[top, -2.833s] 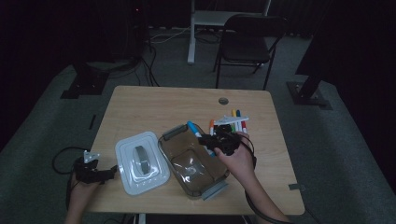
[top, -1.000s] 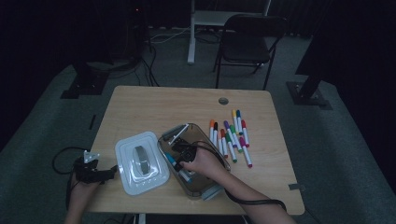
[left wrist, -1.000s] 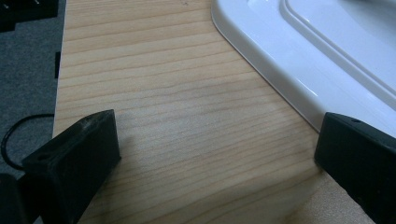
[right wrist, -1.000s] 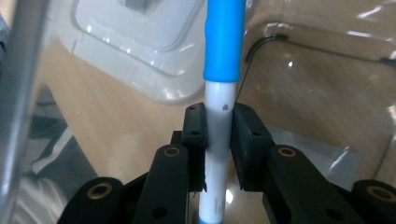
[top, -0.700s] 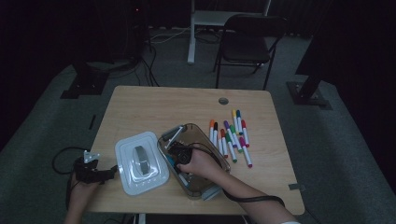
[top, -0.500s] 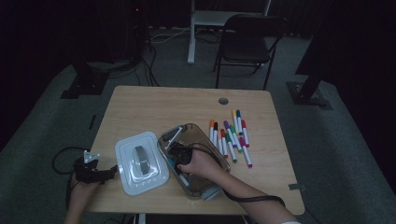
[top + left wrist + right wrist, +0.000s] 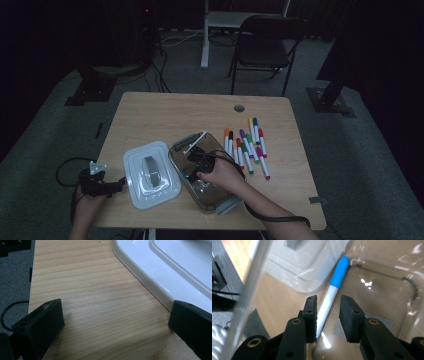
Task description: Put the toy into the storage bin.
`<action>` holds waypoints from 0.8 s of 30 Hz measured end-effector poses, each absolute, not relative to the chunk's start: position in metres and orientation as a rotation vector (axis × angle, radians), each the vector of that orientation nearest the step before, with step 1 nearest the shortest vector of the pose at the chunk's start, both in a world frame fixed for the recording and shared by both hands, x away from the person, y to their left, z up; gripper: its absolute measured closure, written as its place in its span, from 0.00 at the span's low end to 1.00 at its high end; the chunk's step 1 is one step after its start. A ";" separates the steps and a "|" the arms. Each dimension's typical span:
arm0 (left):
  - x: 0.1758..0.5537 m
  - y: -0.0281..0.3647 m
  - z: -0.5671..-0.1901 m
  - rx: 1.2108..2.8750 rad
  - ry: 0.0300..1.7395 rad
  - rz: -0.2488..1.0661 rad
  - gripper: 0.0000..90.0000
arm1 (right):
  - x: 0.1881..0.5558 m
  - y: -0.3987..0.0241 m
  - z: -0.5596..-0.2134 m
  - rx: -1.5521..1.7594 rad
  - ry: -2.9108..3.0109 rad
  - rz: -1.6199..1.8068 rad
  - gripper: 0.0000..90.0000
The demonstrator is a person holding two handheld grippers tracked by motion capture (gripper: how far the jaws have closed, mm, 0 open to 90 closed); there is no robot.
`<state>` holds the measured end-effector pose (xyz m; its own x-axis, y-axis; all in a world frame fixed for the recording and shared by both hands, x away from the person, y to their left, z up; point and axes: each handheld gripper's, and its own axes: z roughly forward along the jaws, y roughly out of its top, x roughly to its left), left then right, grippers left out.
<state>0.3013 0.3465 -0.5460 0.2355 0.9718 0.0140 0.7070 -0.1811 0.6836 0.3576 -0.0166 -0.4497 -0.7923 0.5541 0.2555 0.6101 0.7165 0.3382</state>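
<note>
high view, right gripper [image 7: 194, 167]: inside the clear box [image 7: 227, 202], held by the right hand [image 7: 222, 173], cable trailing back along the forearm.
high view, marker: too small and dark here to pick out in the box.
high view, loose markers [image 7: 247, 145]: a row on the table [image 7: 165, 115], off to the right gripper's right, outside the box, apart from it.
high view, lid [image 7: 150, 175]: white, grey handle in the middle, flat on the table between the two grippers, just beside the box's left wall.
high view, left gripper [image 7: 102, 184]: at the table's near-left edge, in the left hand [image 7: 87, 200], tips toward the lid; spread or not can't be told from here.

left gripper view, jaws: spread wide, nothing between them but bare wood.
left gripper view, lid [image 7: 170, 272]: its white edge runs just ahead of the right-hand jaw, very near it; touching or not unclear.
left gripper view, table [image 7: 90, 302]: edge off to the left, grey floor and a black cable beyond it.

right gripper view, right gripper [image 7: 327, 311]: jaws a little apart and just been opening; pads do not press on anything.
right gripper view, marker [image 7: 332, 292]: white barrel, blue cap, lying on the box floor, its near end below the gap by the left-hand jaw, cap end pointing away toward the far corner; loose, not pinched.
right gripper view, box [image 7: 409, 312]: clear walls around the jaws, curved corner ahead right.
right gripper view, lid [image 7: 297, 270]: seen through the wall, ahead left of the jaws.
</note>
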 end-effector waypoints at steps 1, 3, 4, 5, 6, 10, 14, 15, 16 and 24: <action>0.301 0.346 -0.546 1.959 1.533 0.622 0.01 | 0.358 -0.017 -0.450 -0.949 -2.783 -0.621 0.75; 0.301 0.346 -0.546 1.959 1.533 0.622 0.01 | 0.355 -0.026 -0.440 -0.945 -2.784 -0.701 0.73; 0.301 0.346 -0.546 1.959 1.533 0.622 0.01 | 0.355 -0.026 -0.440 -0.945 -2.784 -0.701 0.73; 0.301 0.346 -0.546 1.958 1.533 0.622 0.01 | 0.354 -0.028 -0.438 -0.940 -2.786 -0.721 0.72; 0.301 0.346 -0.546 1.959 1.533 0.621 0.01 | 0.353 -0.031 -0.436 -0.932 -2.789 -0.744 0.71; 0.301 0.346 -0.546 1.958 1.532 0.622 0.01 | 0.347 -0.041 -0.429 -0.924 -2.804 -0.836 0.68; 0.301 0.346 -0.546 1.959 1.533 0.622 0.01 | 0.341 -0.054 -0.424 -0.912 -2.795 -0.959 0.63; 0.301 0.346 -0.546 1.958 1.533 0.622 0.01 | 0.340 -0.055 -0.424 -0.911 -2.801 -0.973 0.64; 0.301 0.347 -0.546 1.960 1.532 0.621 0.01 | 0.338 -0.057 -0.424 -0.910 -2.804 -0.977 0.64; 0.301 0.346 -0.546 1.957 1.535 0.619 0.01 | 0.330 -0.073 -0.423 -0.934 -2.843 -1.096 0.55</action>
